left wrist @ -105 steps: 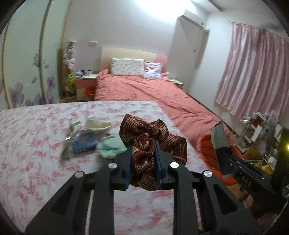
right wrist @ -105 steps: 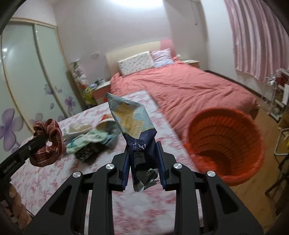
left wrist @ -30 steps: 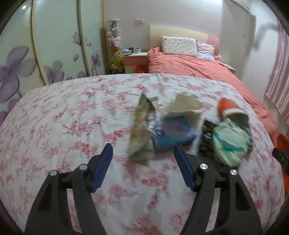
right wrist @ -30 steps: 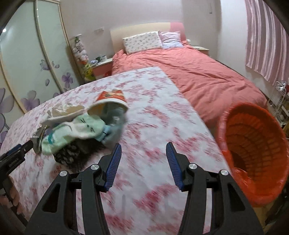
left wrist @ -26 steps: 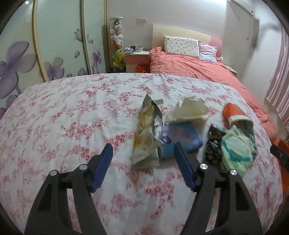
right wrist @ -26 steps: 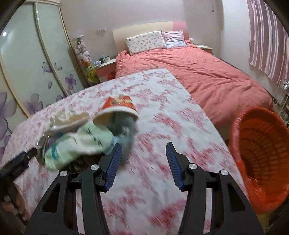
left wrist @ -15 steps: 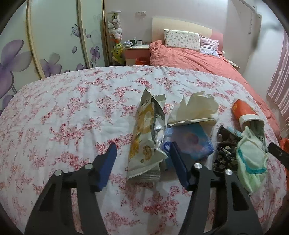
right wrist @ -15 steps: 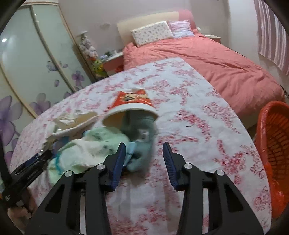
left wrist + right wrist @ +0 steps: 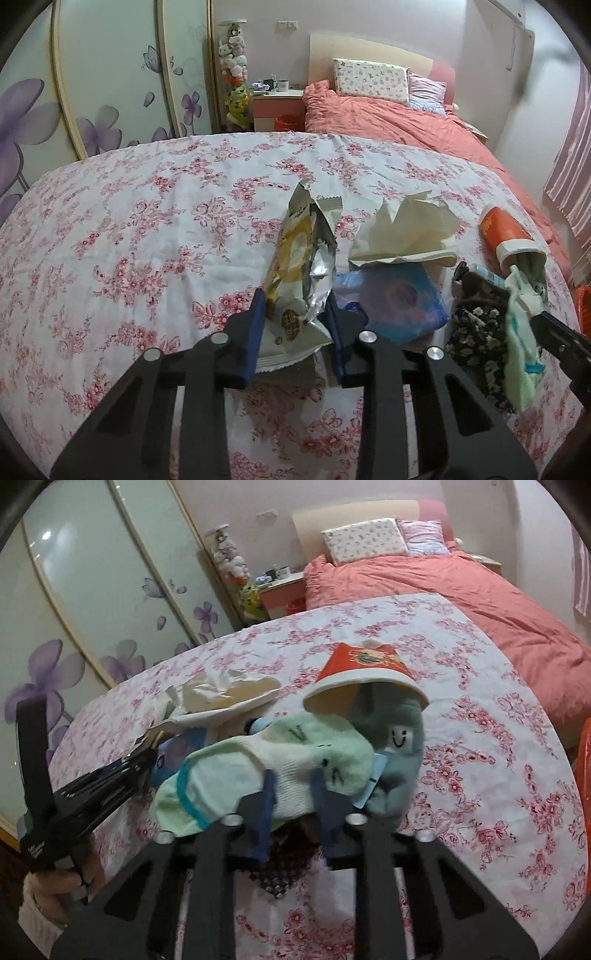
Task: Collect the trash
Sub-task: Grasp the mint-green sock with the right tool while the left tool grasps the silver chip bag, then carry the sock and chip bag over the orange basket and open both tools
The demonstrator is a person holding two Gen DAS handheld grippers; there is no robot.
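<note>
A silver and yellow snack bag (image 9: 301, 266) lies on the floral bedspread (image 9: 147, 221). My left gripper (image 9: 295, 306) is closing, and its blue pads press the bag's lower end from both sides. A pale green sock (image 9: 280, 757) lies across the pile. My right gripper (image 9: 293, 779) is closing too and pinches the sock's middle. A red paper cup (image 9: 364, 662) lies on its side with a grey sock (image 9: 399, 746) stuffed in its mouth. Crumpled tissue (image 9: 402, 232), a blue packet (image 9: 395, 299) and a black floral cloth (image 9: 476, 325) lie between the two grippers.
An orange basket (image 9: 585, 760) stands off the bed's right edge. A second bed with a salmon cover (image 9: 388, 114) and a nightstand (image 9: 277, 103) are behind. A hand (image 9: 55, 890) holds the left gripper (image 9: 151, 753) at the lower left.
Both grippers have come in low over the pile and their jaws have narrowed, the left onto the snack bag, the right onto the green sock. The scrunchie and packet held earlier are gone.
</note>
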